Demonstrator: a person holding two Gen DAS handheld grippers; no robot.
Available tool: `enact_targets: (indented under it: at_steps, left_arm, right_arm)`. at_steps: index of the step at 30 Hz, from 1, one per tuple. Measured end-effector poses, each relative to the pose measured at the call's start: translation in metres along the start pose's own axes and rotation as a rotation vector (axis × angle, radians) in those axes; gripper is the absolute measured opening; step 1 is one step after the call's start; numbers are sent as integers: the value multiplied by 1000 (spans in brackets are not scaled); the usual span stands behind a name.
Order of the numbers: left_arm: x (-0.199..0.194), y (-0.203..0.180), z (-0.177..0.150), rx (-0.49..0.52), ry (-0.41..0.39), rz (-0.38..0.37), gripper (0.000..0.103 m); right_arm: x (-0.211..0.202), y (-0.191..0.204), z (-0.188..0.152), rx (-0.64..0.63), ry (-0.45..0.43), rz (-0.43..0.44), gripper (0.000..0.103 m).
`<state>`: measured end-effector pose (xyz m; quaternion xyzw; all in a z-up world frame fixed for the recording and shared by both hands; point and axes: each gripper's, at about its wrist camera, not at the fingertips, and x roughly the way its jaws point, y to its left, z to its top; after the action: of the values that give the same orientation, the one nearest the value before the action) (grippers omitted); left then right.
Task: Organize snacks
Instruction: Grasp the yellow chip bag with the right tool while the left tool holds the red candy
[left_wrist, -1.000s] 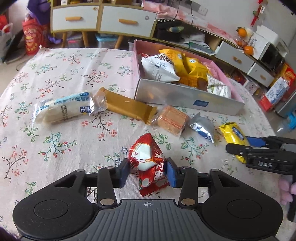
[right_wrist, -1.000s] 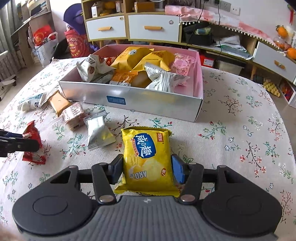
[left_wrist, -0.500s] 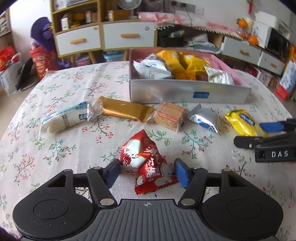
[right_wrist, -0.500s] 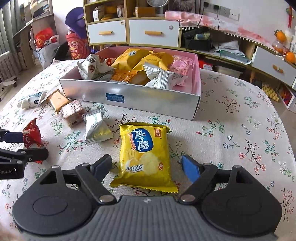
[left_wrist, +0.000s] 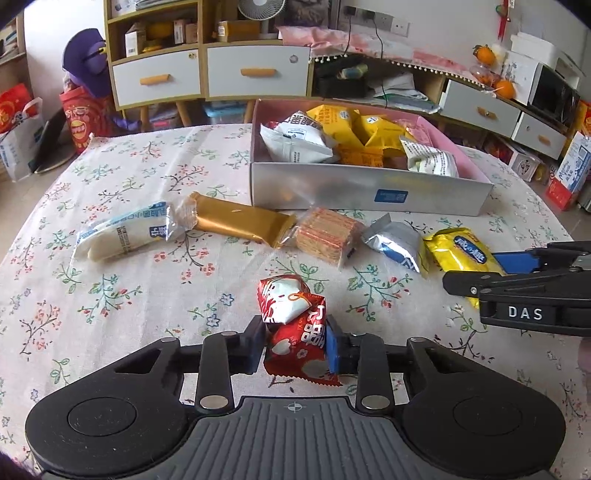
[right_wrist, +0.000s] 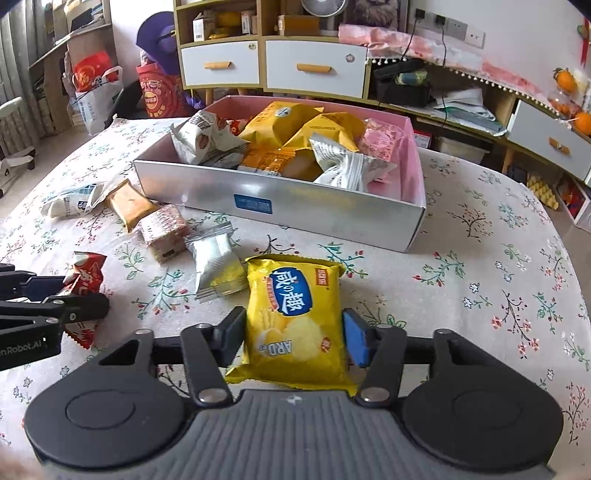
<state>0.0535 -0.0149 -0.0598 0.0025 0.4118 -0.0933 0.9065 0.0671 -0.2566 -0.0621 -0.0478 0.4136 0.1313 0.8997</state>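
**A:** What is happening on the desk (left_wrist: 122, 295) right now?

**B:** A person is working two hand-held claws over a floral tablecloth. The left claw (left_wrist: 295, 347) is closing on a red-and-white snack packet (left_wrist: 295, 325); both pads are pressing into its crinkled sides. The right claw (right_wrist: 295, 338) is closing around a yellow crisp packet (right_wrist: 295, 317) lying flat between its jaws, the pads sitting right at the packet's edges.

**A:** Where are the snacks supposed to be going?

**B:** Most likely into the silver box with a pink lining (left_wrist: 369, 192) at the far side of the desk, which is already holding yellow and white packets. A white roll-shaped packet (left_wrist: 122, 232), a gold bar (left_wrist: 240, 221), a clear-wrapped wafer block (left_wrist: 325, 236) and a small silver pouch (left_wrist: 395, 243) are lying loose in a row just in front of it.

**A:** What could be going wrong from here?

**B:** The red packet is puffy and slick, and the left claw is gripping it low, so it may be squirting out forward or twisting once lifted. The crisp packet is air-filled and wide; squeezing harder may be crushing the crisps, while a light pinch on foil may be letting it slide out. The two claws are also working near each other, so lifting toward the box together risks them colliding, or sweeping the silver pouch sideways.
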Motion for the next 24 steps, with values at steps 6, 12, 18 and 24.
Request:
enact_targets:
  at_steps: [6,12,18,24]
  left_arm:
    - [-2,-1,2,-18,9,-29,28]
    - [-5,-1,4,-19,3,-36,28]
    - [-9,3,8,-40,-8,-47,28]
    - [-13,7,13,-68,-13,-65,28]
  right_arm:
    - [-1,7,2,-18,2,-25,48]
    - [-3,10,2,-19,3,-23,47]
    - [-9,11,5,-5,-6,-8,41]
    - [-13,13,8,-1,-8,3,37]
